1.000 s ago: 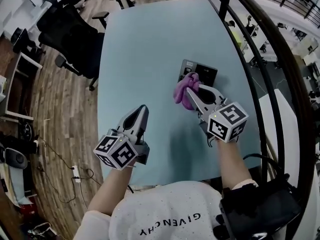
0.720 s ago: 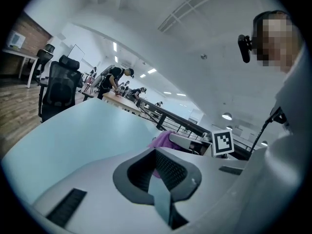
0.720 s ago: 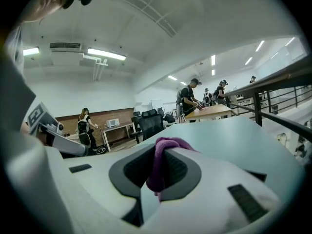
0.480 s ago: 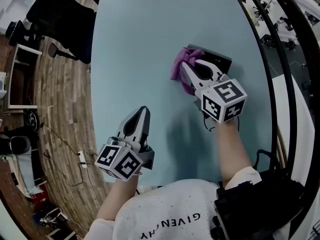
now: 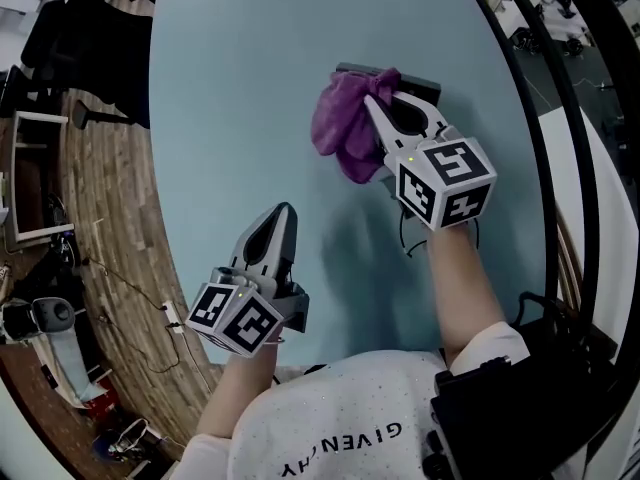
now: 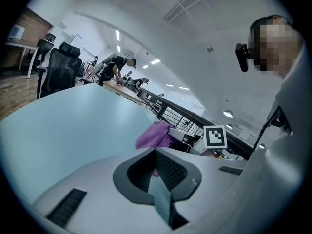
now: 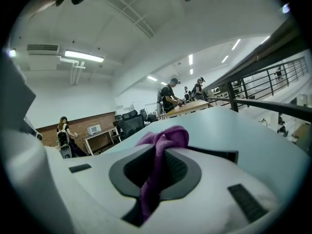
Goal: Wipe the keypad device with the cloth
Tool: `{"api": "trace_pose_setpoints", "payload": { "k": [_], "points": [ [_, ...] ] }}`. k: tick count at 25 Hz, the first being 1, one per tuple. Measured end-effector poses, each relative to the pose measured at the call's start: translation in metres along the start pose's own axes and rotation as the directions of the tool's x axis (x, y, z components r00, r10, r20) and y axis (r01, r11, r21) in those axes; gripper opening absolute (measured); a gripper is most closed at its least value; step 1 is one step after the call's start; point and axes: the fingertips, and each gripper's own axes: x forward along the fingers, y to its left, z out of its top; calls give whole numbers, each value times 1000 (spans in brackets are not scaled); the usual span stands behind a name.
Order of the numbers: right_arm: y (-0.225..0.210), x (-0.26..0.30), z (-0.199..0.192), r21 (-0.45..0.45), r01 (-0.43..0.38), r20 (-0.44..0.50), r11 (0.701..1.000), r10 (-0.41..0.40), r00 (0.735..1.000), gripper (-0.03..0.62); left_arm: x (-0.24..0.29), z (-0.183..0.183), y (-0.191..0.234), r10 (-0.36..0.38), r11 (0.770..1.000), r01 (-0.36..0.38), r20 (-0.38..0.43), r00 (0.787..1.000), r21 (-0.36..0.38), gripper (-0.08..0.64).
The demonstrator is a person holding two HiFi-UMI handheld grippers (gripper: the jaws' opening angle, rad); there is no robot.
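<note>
"What's the person wearing?"

"A white speckled T-shirt with dark lettering."

"And the tools?"

"The left gripper and right gripper are pale grey and pointed. Each carries a cube of black-and-white square markers. A thin dark cable loops below the right one."

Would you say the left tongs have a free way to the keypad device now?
Probably not: the table between is bare, but the cloth, clamped in the right tongs, covers much of the keypad device.
</note>
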Motion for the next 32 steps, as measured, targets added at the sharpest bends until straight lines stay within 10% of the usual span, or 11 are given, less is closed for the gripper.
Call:
{"api": "trace_pose_setpoints", "payload": {
  "k": [32],
  "points": [
    [-71,-85,-17,132,215,-4,968,-217,976,26,13,1,-48,-98,995,98,-26,995,-11,5]
  ]
}}
